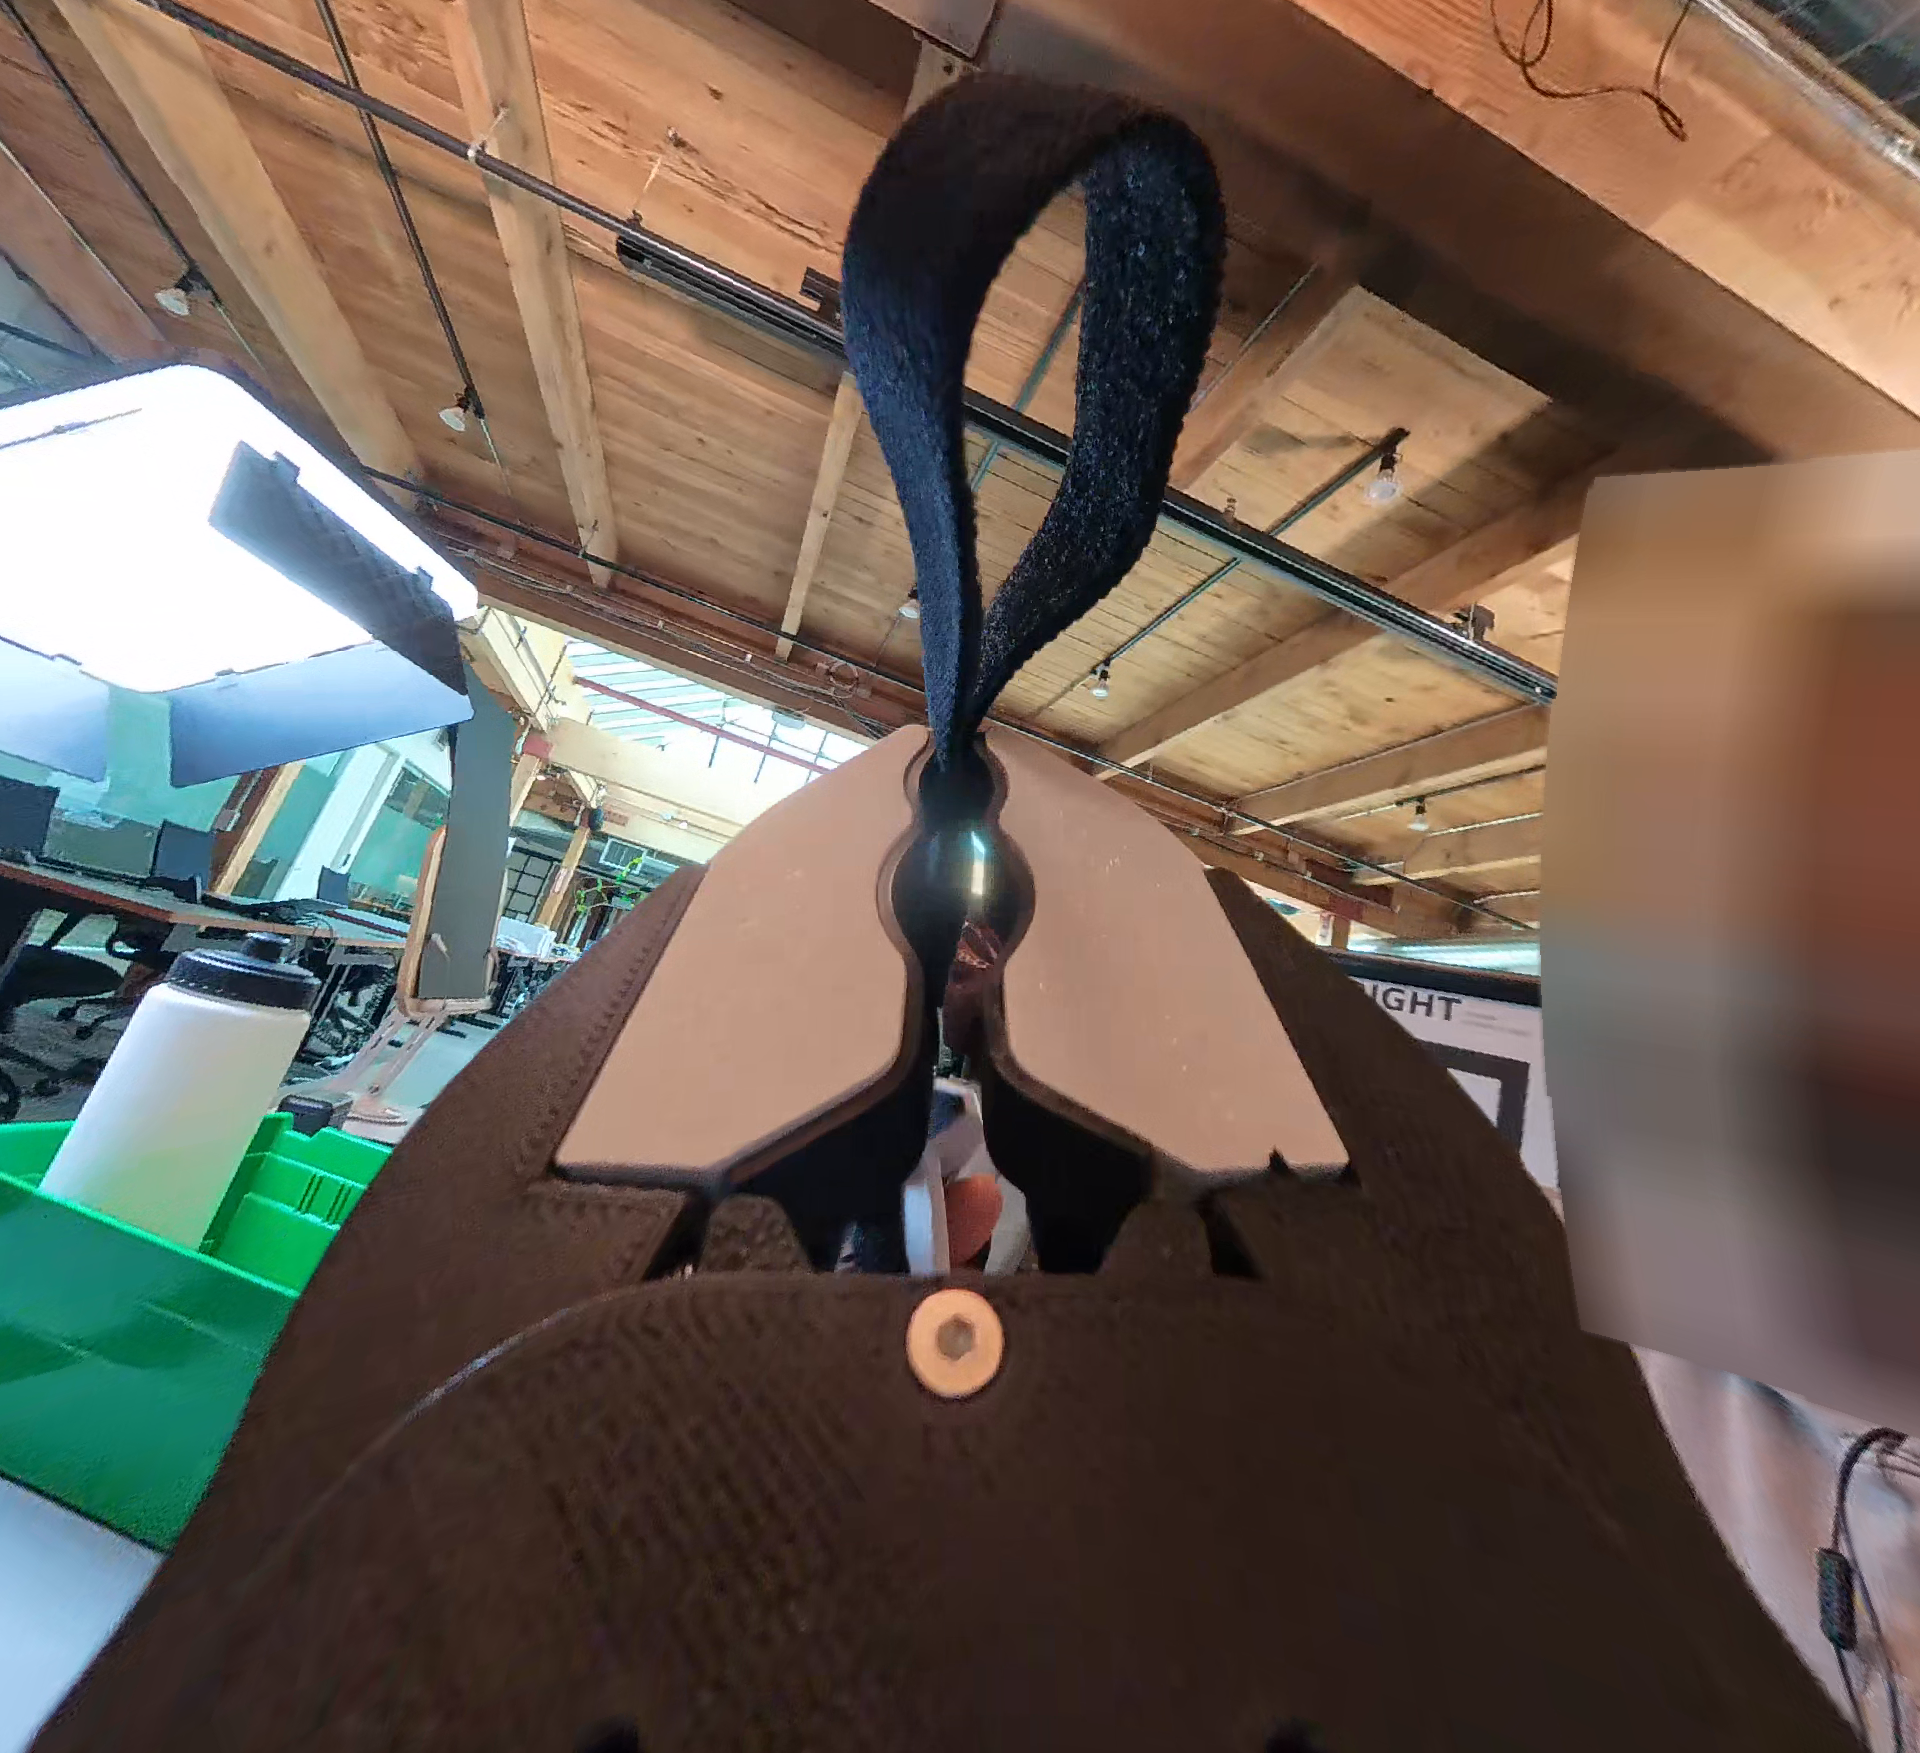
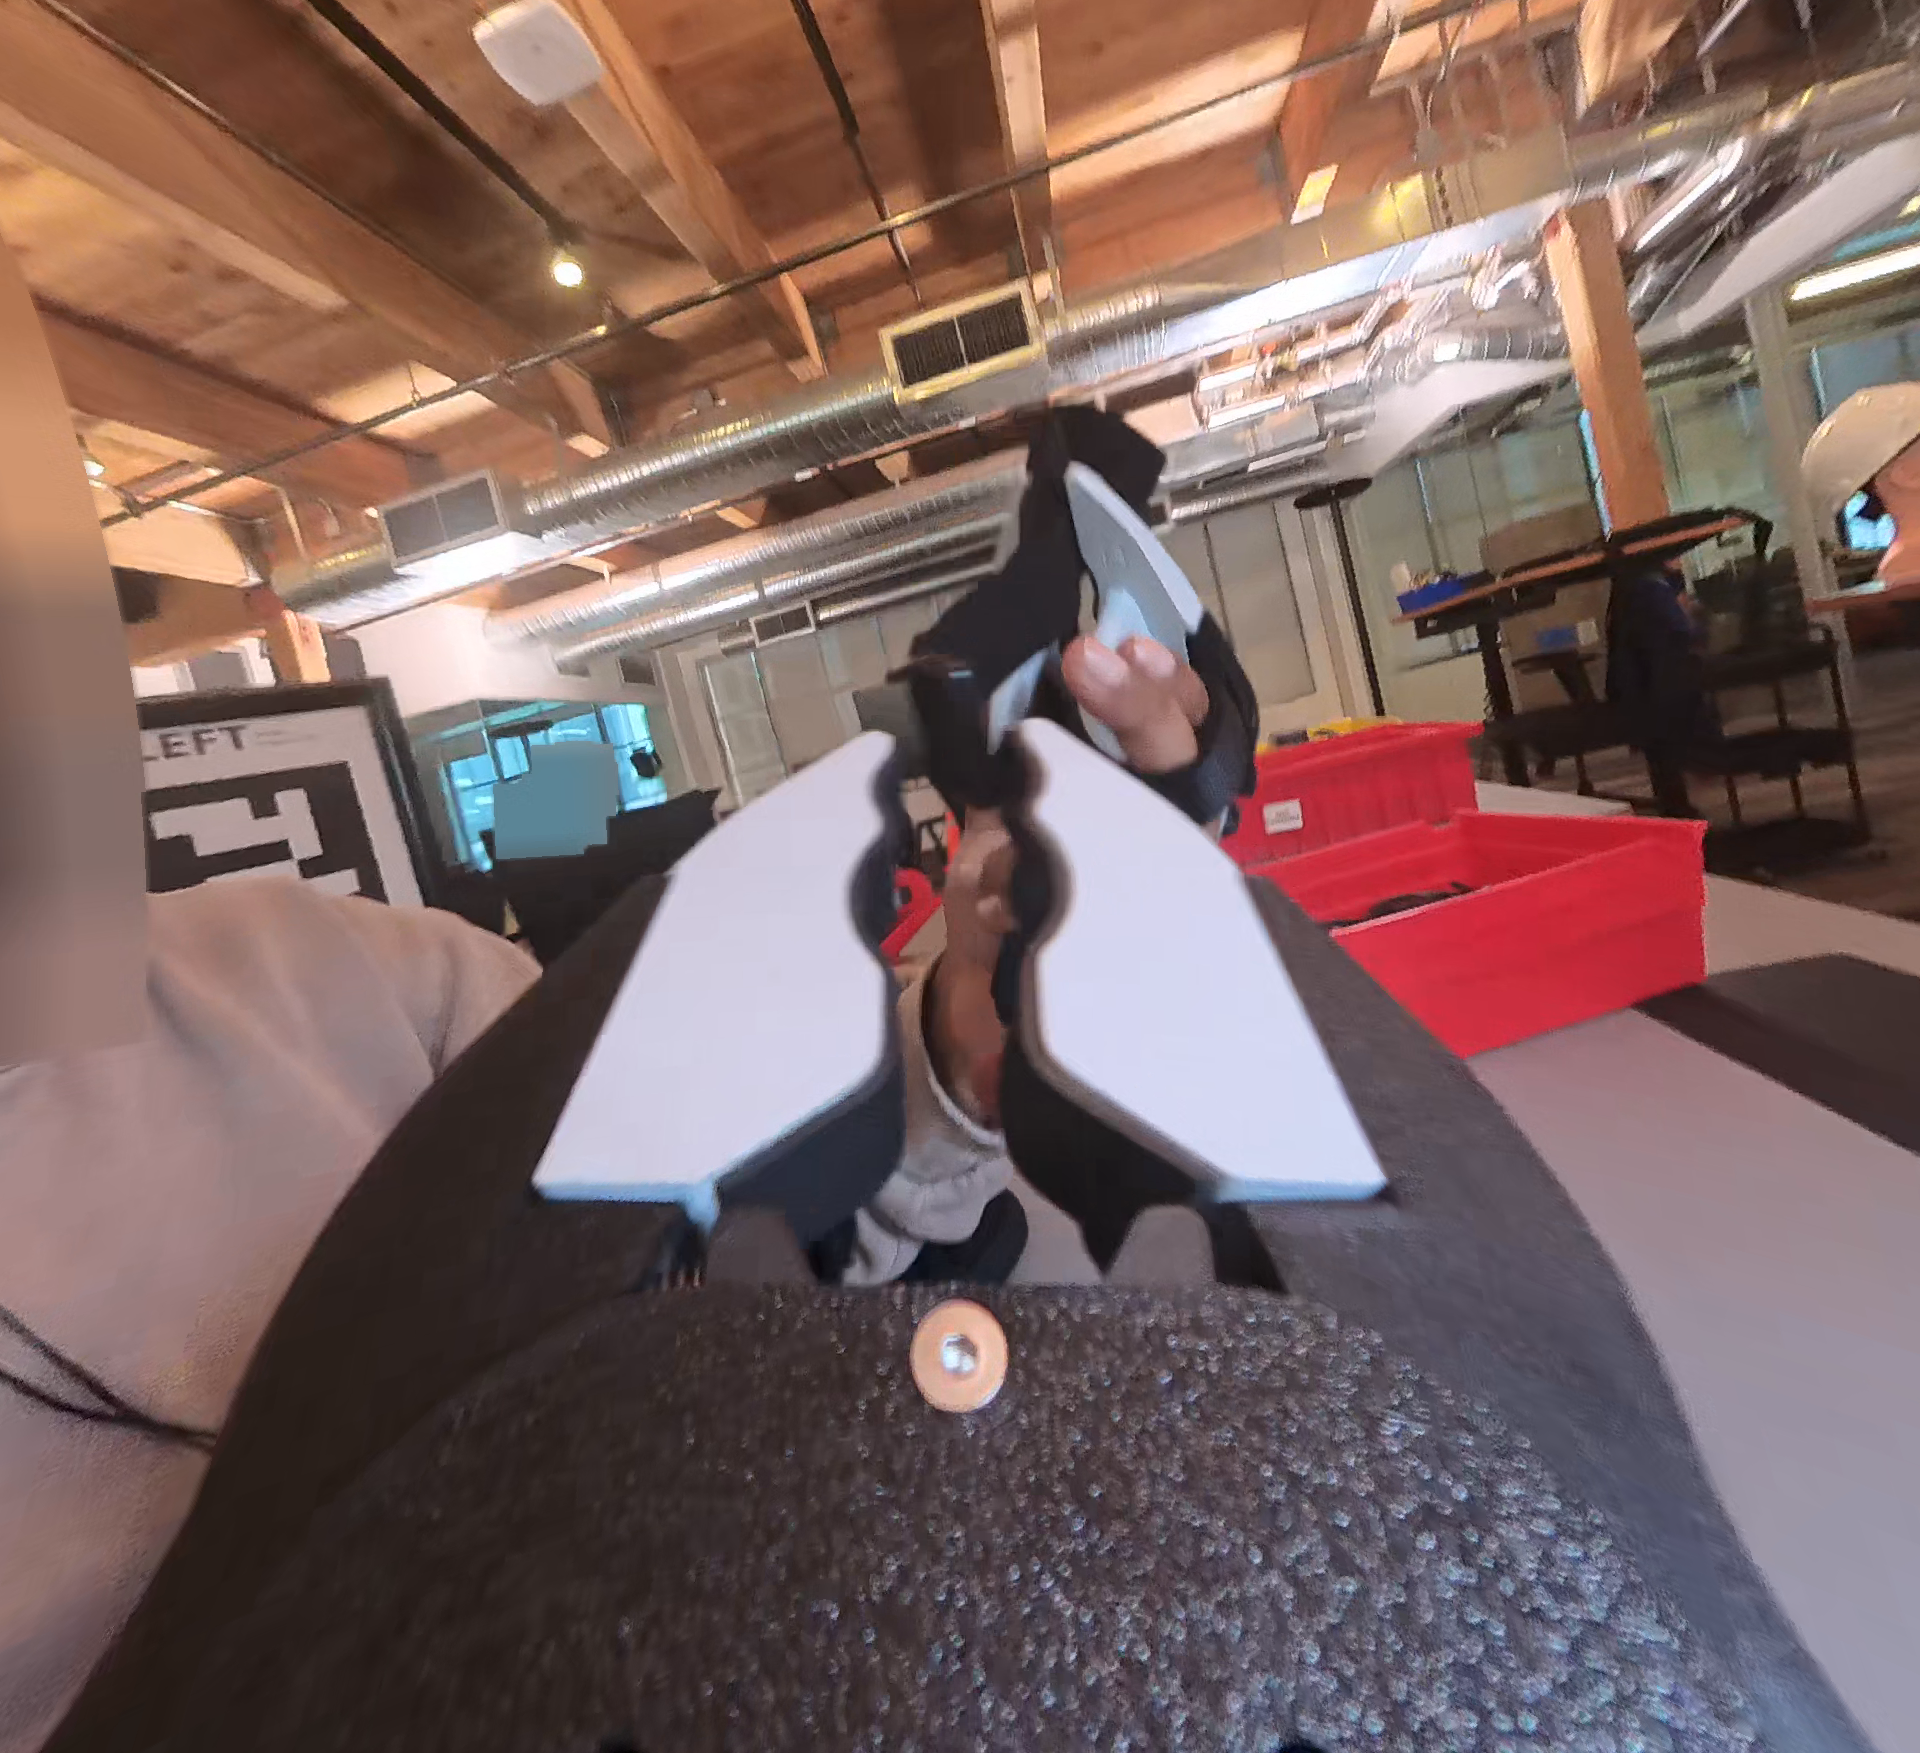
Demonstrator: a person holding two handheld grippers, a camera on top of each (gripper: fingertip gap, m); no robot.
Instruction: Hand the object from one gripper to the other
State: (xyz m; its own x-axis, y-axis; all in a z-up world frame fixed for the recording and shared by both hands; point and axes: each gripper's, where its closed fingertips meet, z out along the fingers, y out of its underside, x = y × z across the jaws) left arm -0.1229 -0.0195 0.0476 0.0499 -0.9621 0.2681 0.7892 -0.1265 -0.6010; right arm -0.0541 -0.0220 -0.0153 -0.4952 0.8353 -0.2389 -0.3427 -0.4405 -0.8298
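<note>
A black fabric strap [image 1: 1122,415] stands up as a loop above my left gripper [image 1: 956,753], which is shut on the strap's lower end and points up at the wooden ceiling. In the right wrist view the left gripper [image 2: 1127,560] shows farther off, held by a hand [image 2: 1132,695], with the strap [image 2: 1101,456] sticking out at its top. My right gripper [image 2: 966,737] sits just below and in front of it, its jaws a small way apart with nothing clearly between them. It points towards the left gripper's black body.
Green bins [image 1: 125,1319] and a white bottle [image 1: 177,1101] stand at the lower left. Red bins [image 2: 1475,914] sit on the grey table [image 2: 1683,1215] at right. A person's beige sleeve [image 2: 239,1080] fills the left. A black-and-white marker board [image 2: 270,820] stands behind. Spacing between my two grippers at the tips: around 10 cm.
</note>
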